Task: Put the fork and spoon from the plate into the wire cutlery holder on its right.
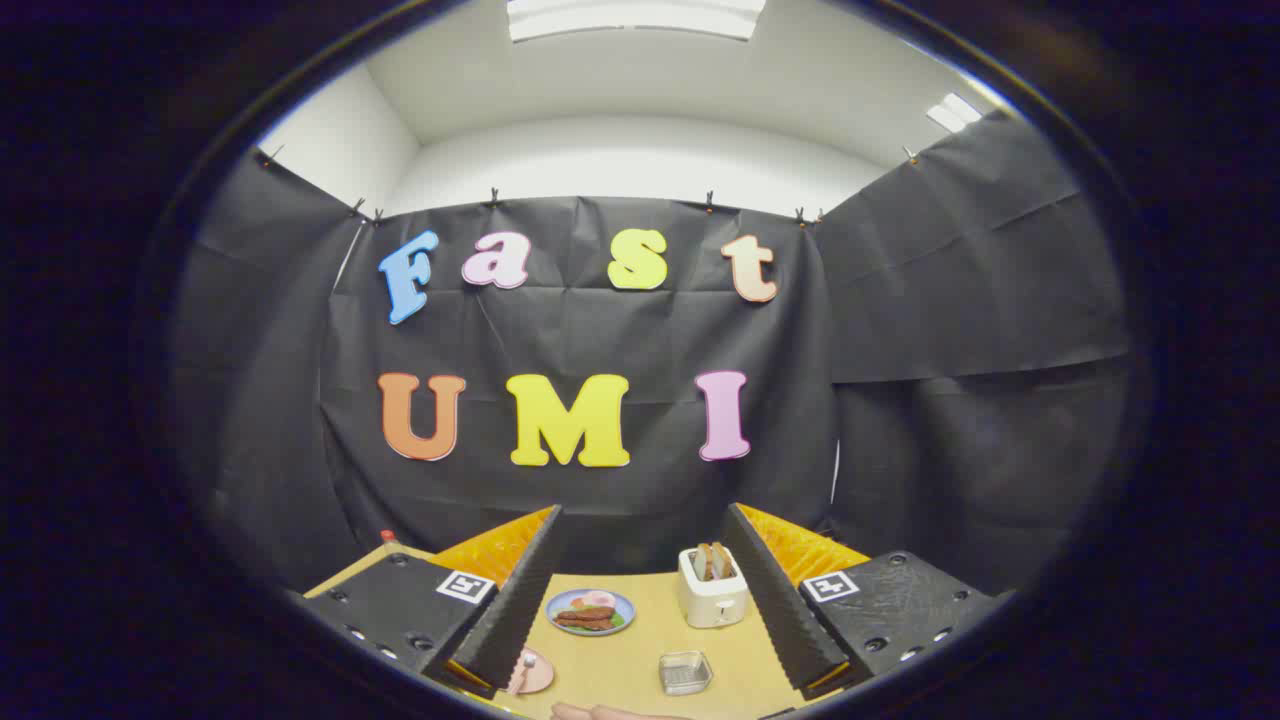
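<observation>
The hand-held gripper (pixel 640 600) hangs above the desk (pixel 640 660) with its two fingers spread wide and nothing between the pads — it is released, gripping nothing. Each finger (pixel 520 600) is a long wedge with a ribbed, finely grooved inner face, and behind each sits a flat block carrying a square printed marker.

The desk is a smooth, pale wooden surface. Down between the fingers, close to the left one, lies a small round pinkish plate (pixel 533 672), partly hidden by that finger; a slim shiny utensil (pixel 526 668) rests on it, and whether it is the fork or the spoon cannot be told at this size. To the right of it, well apart, stands the wire cutlery holder (pixel 685 672) — a low, squarish basket of thin metal mesh, with no cutlery visible inside.

Farther off on the desk sits a round blue-rimmed dish (pixel 590 611) holding brown food pieces with a bit of green and pink. Beside it, near the right finger, is a boxy cream toaster (pixel 712 592) with rounded corners and brown slices poking up from its slots.
</observation>
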### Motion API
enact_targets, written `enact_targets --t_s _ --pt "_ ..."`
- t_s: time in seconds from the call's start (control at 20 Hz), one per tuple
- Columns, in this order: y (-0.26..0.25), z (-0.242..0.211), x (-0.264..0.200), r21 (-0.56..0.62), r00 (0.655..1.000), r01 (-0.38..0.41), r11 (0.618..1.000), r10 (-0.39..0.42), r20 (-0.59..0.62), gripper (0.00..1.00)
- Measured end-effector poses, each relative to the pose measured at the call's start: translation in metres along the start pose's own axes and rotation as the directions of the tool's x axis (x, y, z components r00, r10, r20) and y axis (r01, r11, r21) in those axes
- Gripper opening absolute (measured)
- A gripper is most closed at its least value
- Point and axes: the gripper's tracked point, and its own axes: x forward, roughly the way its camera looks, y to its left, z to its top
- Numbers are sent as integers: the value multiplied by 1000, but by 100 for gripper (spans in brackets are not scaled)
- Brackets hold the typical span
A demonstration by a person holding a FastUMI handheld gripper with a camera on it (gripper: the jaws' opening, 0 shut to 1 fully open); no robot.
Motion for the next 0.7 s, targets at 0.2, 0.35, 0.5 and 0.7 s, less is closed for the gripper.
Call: enact_targets --t_s 0.2,0.35,0.5,0.7 --pt "5 -11 1 5 1000 1 1000 -1 -25 96" --pt "7 -23 7 9 998 -9 1000 9 -56 96" --pt "11 -35 13 3 996 -15 1000 15 -83 96" --pt "24 -56 28 0 991 -37 999 37 -127 95"
